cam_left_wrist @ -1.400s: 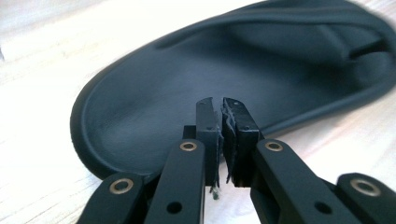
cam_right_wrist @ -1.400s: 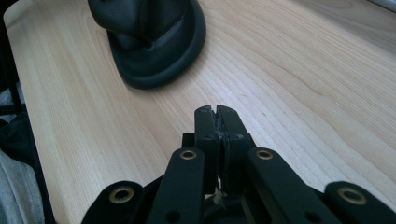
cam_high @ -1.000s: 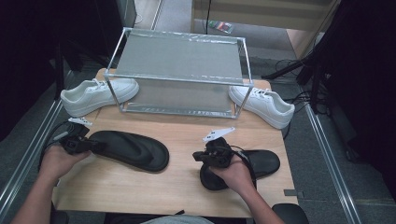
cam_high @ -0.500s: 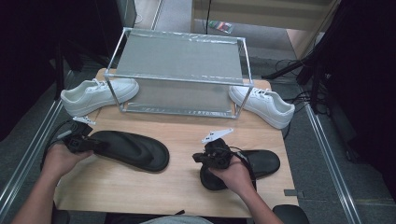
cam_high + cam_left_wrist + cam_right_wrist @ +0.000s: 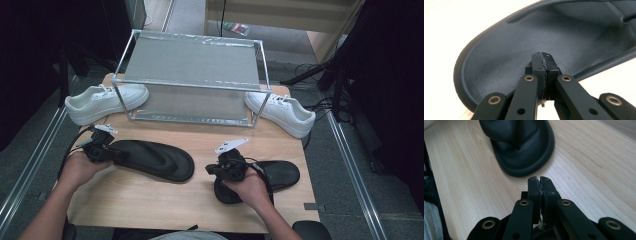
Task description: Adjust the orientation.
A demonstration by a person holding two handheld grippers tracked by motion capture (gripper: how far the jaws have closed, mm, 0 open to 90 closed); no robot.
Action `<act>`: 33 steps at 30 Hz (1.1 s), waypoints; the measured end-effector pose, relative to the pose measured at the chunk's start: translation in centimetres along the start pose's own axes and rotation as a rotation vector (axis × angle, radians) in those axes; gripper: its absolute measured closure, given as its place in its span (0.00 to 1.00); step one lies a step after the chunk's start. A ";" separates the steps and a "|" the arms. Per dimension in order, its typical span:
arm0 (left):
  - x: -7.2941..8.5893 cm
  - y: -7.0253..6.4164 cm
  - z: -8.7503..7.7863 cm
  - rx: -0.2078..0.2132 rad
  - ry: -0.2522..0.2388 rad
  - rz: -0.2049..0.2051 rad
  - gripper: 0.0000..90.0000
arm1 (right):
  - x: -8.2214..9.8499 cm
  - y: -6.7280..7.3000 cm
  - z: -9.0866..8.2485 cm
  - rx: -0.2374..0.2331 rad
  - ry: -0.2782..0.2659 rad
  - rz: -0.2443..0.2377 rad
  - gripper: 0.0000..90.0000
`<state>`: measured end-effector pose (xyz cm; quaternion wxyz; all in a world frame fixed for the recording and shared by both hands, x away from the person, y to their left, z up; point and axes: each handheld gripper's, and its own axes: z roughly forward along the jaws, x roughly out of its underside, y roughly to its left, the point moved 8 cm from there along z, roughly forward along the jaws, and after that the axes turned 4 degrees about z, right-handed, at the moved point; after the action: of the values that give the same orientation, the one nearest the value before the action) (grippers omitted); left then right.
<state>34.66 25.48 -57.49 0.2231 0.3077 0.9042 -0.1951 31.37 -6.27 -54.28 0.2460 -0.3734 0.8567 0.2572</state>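
Note:
Two black flip-flops lie on the wooden table (image 5: 150, 200). My left gripper (image 5: 111, 152) (image 5: 544, 56) is shut with nothing between its jaws, and its tips sit over the heel end of the left flip-flop (image 5: 155, 160) (image 5: 529, 40). My right gripper (image 5: 211, 170) (image 5: 539, 180) is also shut and empty. It is held low above the near end of the right flip-flop (image 5: 277, 175). Its tips point left at the toe of the left flip-flop (image 5: 524, 147), a short gap away.
A clear box with a metal frame (image 5: 192, 75) stands at the back middle of the table. One white sneaker (image 5: 105, 100) lies to its left and another (image 5: 282, 112) to its right. Black cables trail from both grippers.
My left gripper has moved right onto the heel of the left flip-flop, and that flip-flop has slid a little to the right. The right hand has kept still.

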 end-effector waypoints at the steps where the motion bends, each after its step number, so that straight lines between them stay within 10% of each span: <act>1: -0.2 -0.3 0.3 0.015 -0.003 0.004 1.00 | -0.1 0.0 0.1 0.003 -0.001 -0.001 0.99; 13: -3.3 -4.6 1.3 0.111 0.014 0.110 1.00 | -1.7 0.3 0.9 -0.016 -0.051 0.006 0.99; 21: -6.9 -3.4 -0.4 0.069 -0.042 0.150 0.99 | -3.2 1.2 1.8 -0.020 -0.052 -0.035 0.98; 33: -6.3 -0.7 1.5 -0.012 -0.026 0.151 1.00 | -1.7 4.7 4.5 -0.077 0.000 -0.079 1.00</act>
<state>39.11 21.26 -55.29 0.2506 0.3710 0.8767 -0.1761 29.87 0.14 -55.35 0.2416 -0.4163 0.8305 0.2803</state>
